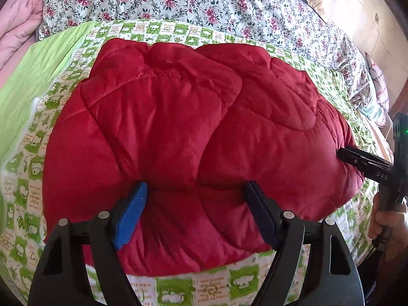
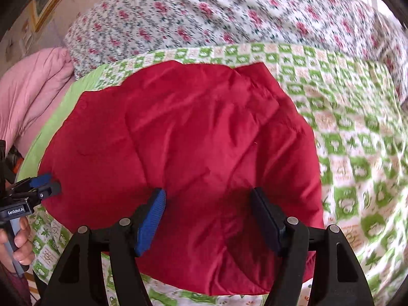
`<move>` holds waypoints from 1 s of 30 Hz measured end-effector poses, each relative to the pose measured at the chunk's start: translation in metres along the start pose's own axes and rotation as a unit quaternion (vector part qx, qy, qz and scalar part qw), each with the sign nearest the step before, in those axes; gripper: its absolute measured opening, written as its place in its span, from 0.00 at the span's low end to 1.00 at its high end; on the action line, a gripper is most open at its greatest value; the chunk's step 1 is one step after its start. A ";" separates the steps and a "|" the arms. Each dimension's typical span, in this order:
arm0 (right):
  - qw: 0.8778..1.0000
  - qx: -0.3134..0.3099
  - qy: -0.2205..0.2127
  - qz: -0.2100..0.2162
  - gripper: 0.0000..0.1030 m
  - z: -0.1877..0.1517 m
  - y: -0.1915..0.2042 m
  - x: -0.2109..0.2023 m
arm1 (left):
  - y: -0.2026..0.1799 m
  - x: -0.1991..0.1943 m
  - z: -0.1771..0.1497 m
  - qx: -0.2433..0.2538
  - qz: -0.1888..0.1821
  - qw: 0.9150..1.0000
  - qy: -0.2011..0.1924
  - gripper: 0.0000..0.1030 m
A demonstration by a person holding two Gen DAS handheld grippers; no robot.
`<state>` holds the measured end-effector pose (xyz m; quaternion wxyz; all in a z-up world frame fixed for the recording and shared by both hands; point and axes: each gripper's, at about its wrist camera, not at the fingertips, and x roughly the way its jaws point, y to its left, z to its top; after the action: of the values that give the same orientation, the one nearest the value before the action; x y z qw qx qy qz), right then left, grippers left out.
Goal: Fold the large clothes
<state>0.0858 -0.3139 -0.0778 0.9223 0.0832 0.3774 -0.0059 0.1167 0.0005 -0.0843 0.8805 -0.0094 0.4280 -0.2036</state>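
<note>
A red quilted jacket (image 1: 178,127) lies folded in a thick bundle on a green-and-white checked sheet (image 1: 176,288). My left gripper (image 1: 196,199) stands over the jacket's near part with its jaws wide apart. Its blue pad (image 1: 131,214) and dark pad (image 1: 260,214) dent the padding, and a thick bulge of red cloth sits between them, not clamped. My right gripper (image 2: 207,211) hovers open over the jacket (image 2: 191,132) near its right end, with cloth below the gap. In the left wrist view its finger (image 1: 362,162) touches the jacket's right edge.
A floral quilt (image 1: 204,2) covers the back of the bed. Pink bedding (image 1: 17,30) is piled at the far left, beside a plain green cloth (image 1: 38,76). A hand (image 2: 21,239) holds the left gripper's handle. More checked sheet (image 2: 357,127) lies to the jacket's right.
</note>
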 end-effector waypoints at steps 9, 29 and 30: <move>1.000 0.019 0.005 -0.002 0.72 0.001 -0.005 0.018 | 0.000 0.005 0.000 0.001 0.013 1.000 -0.003 0.78; 0.999 -0.036 -0.019 -0.002 0.72 -0.007 0.023 -0.026 | 0.012 -0.008 -0.009 -0.024 0.027 0.999 0.000 0.79; 0.999 -0.036 -0.006 -0.008 0.72 -0.008 0.021 -0.018 | 0.012 -0.008 -0.009 -0.023 0.028 0.999 0.000 0.79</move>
<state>0.0688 -0.2929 -0.0673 0.9270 0.0466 0.3721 0.0000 0.1102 0.0157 -0.0863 0.8852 -0.0179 0.4329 -0.1693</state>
